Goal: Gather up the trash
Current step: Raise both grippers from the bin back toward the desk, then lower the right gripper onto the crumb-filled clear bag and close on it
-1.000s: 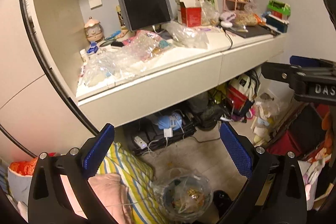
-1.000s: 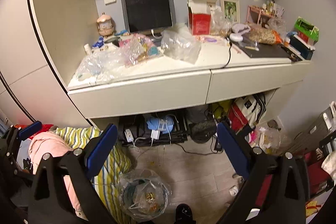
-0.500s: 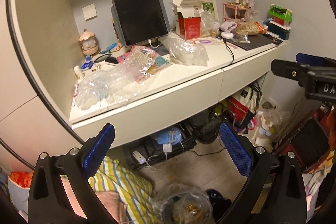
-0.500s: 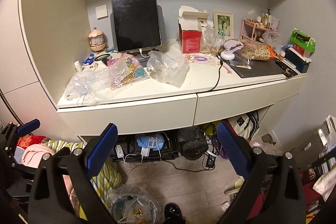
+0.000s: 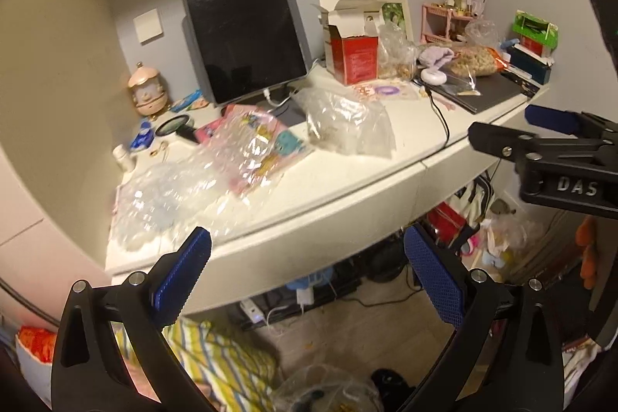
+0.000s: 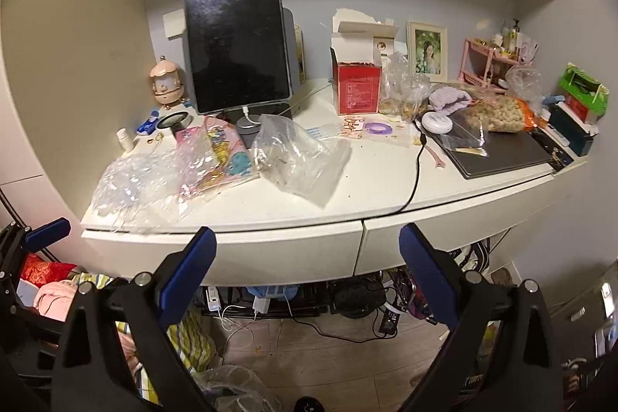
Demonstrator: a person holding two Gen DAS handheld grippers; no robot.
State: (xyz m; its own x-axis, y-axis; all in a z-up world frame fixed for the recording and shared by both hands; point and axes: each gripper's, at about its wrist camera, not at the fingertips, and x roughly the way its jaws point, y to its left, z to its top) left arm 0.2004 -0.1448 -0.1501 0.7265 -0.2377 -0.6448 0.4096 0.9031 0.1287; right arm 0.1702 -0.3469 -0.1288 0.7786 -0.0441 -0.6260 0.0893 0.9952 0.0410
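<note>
Wrappers — crumpled clear plastic bags (image 6: 301, 157) on desk (image 6: 270, 215), ahead of both | left hand-held gripper (image 5: 309, 273) spread, empty | right hand-held gripper (image 6: 309, 269) spread, empty — short of desk edge

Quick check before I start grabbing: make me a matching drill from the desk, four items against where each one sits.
Items:
1. red box
2. crumpled clear bag
3. bubble wrap
4. peanut bag

Places:
A. front left corner of the desk
B. on the dark laptop, right side
C. right of the tablet, flaps open
D. desk centre, before the tablet stand

Pairs: 1-C, 2-D, 3-A, 4-B
</note>
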